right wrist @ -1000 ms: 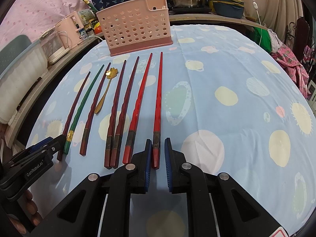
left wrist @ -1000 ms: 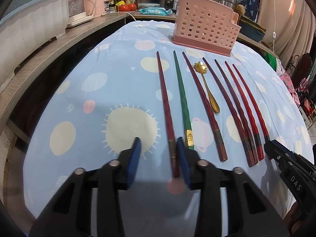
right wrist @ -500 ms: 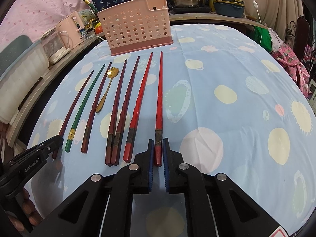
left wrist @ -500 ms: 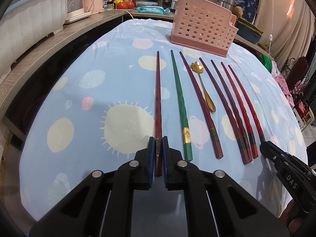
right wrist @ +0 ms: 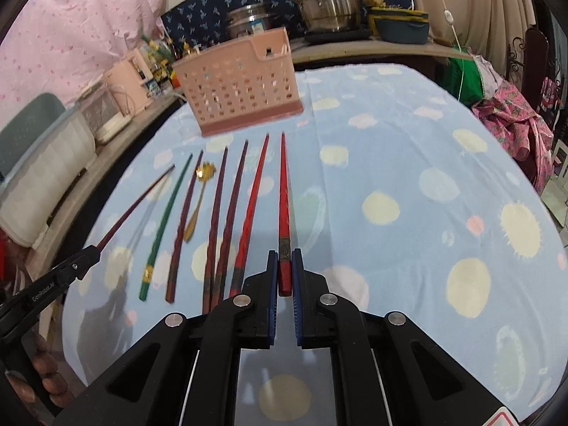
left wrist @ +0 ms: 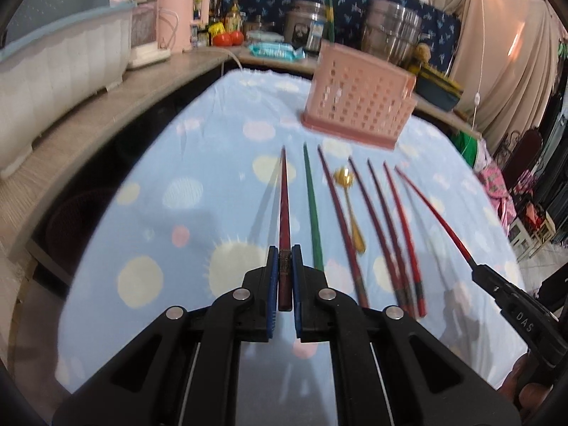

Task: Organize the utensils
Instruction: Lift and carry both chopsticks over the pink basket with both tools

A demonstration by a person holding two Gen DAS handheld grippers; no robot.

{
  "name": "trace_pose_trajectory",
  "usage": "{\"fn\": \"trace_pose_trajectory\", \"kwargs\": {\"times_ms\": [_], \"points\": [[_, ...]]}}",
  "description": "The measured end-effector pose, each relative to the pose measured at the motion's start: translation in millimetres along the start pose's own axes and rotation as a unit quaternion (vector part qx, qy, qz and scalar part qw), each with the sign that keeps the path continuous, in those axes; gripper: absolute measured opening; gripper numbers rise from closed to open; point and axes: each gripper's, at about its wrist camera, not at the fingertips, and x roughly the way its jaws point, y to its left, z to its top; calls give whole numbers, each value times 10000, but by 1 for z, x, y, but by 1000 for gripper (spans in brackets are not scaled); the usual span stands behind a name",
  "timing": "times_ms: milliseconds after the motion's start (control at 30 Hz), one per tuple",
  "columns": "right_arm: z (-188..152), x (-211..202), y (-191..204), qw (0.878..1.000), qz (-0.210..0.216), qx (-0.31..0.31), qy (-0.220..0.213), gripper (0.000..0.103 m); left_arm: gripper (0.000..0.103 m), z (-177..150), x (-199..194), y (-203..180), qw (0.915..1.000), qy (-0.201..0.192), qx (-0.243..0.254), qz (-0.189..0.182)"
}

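My left gripper (left wrist: 284, 259) is shut on the thick end of a dark red chopstick (left wrist: 284, 206) and holds it lifted off the cloth, its shadow to the left. My right gripper (right wrist: 284, 262) is shut on a bright red chopstick (right wrist: 284, 195), also lifted. Between them on the blue tablecloth lie a green chopstick (left wrist: 313, 213), several dark red and red chopsticks (left wrist: 387, 227) and a gold spoon (left wrist: 349, 198). The pink perforated utensil basket (left wrist: 358, 106) stands beyond their tips; it also shows in the right wrist view (right wrist: 238, 85).
A wooden counter (left wrist: 106, 113) runs along the left and back with a white tub (left wrist: 53, 67), pink appliances, bottles and steel pots (left wrist: 394, 32). Clothes and a chair stand off the table's right edge (right wrist: 511, 113).
Both grippers closed on the outermost chopsticks, left on the dark red one and right on the bright red one, and have now raised them off the cloth.
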Motion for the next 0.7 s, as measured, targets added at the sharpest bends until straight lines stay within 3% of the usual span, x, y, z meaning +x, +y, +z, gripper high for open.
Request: {"fn": "trace_pose_trajectory", "kwargs": {"times_ms": [400, 700], "points": [[68, -46, 1, 9955, 56, -109, -942, 7, 7, 65, -36, -1, 9966, -825, -45, 29], [109, -60, 5, 9911, 278, -85, -1298, 7, 7, 113, -53, -11, 9910, -1340, 58, 45]]}}
